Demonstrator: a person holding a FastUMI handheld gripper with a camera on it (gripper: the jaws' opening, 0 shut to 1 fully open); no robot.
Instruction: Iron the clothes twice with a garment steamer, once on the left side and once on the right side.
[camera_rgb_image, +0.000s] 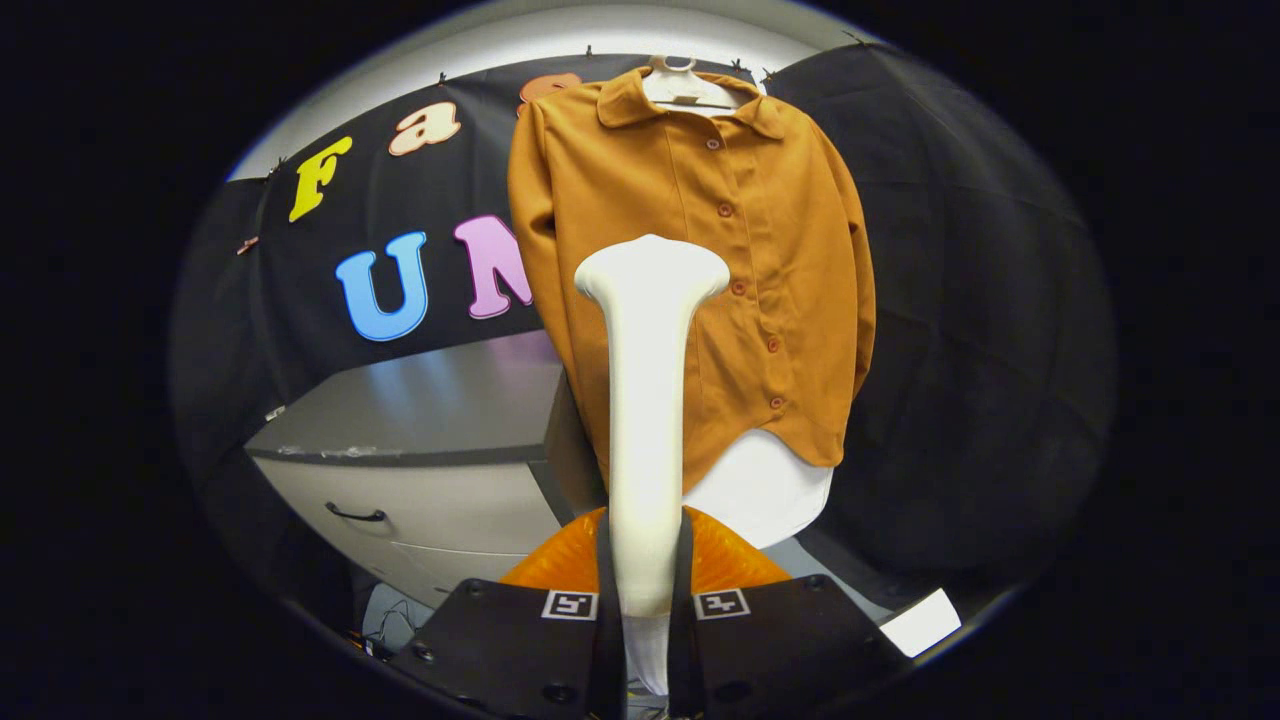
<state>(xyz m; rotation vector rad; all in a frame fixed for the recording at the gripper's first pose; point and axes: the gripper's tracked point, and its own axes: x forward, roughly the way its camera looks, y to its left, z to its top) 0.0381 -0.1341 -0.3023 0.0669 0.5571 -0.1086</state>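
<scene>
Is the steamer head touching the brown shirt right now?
Cannot tell. In the gripper view the garment steamer, clamped by the gripper, overlaps the shirt, but depth is unclear.

Gripper fingers clamping steamer, shirt hanging just beyond, blocking ahead, cabinet standing left, open room lying right.

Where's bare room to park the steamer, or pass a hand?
The grey cabinet top, left of the orange shirt, looks bare. Crowded straight ahead: the claw is shut on the white garment steamer, whose head sits in front of the shirt.
</scene>
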